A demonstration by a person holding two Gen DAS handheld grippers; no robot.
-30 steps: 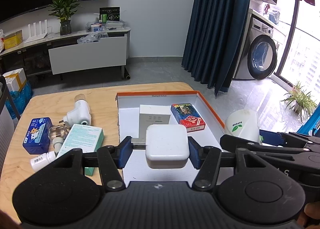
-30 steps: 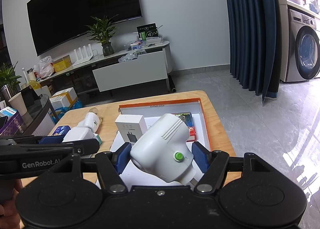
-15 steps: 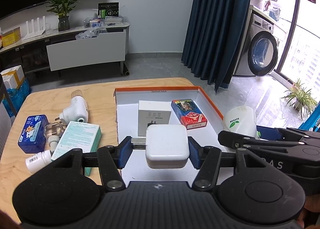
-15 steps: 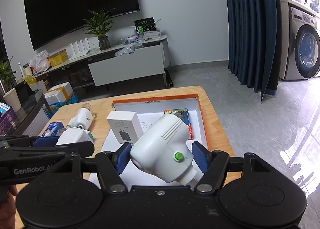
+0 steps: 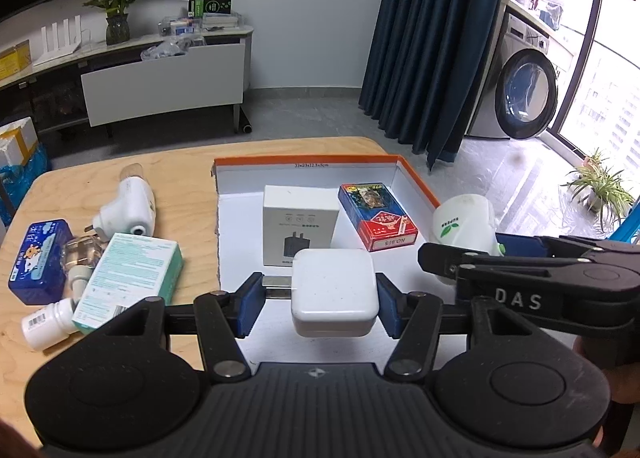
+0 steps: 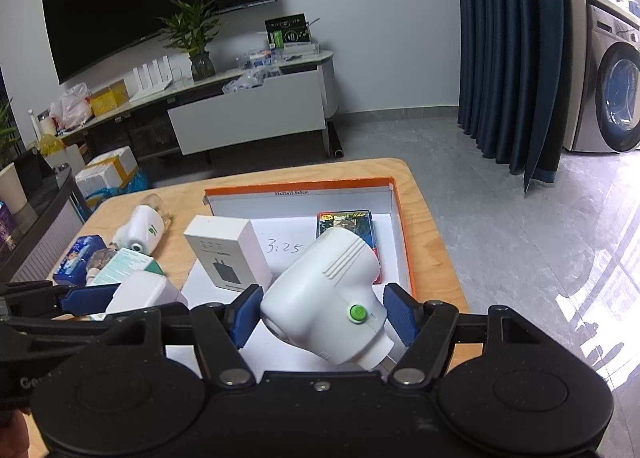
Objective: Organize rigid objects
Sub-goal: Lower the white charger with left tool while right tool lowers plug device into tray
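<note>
My left gripper (image 5: 320,308) is shut on a white square charger (image 5: 334,294), held over the near part of the orange-rimmed white box (image 5: 416,178). My right gripper (image 6: 320,314) is shut on a white plug-in device with a green button (image 6: 324,298), above the box's right side (image 6: 404,242). Inside the box stand a white charger carton (image 5: 300,226) and a red-and-blue card pack (image 5: 378,216). From the left wrist view the right gripper (image 5: 480,258) and its device (image 5: 464,224) show at the right.
On the wooden table (image 5: 180,178) left of the box lie another white plug-in device (image 5: 130,208), a blue tin (image 5: 36,258), a teal-and-white carton (image 5: 132,278), a small glass bottle (image 5: 78,254) and a white pill bottle (image 5: 44,324). Floor drops off beyond the table's right edge.
Both grippers have moved forward and down toward the box, each with its object still held. The box and table items appear nearer and lower in both views.
</note>
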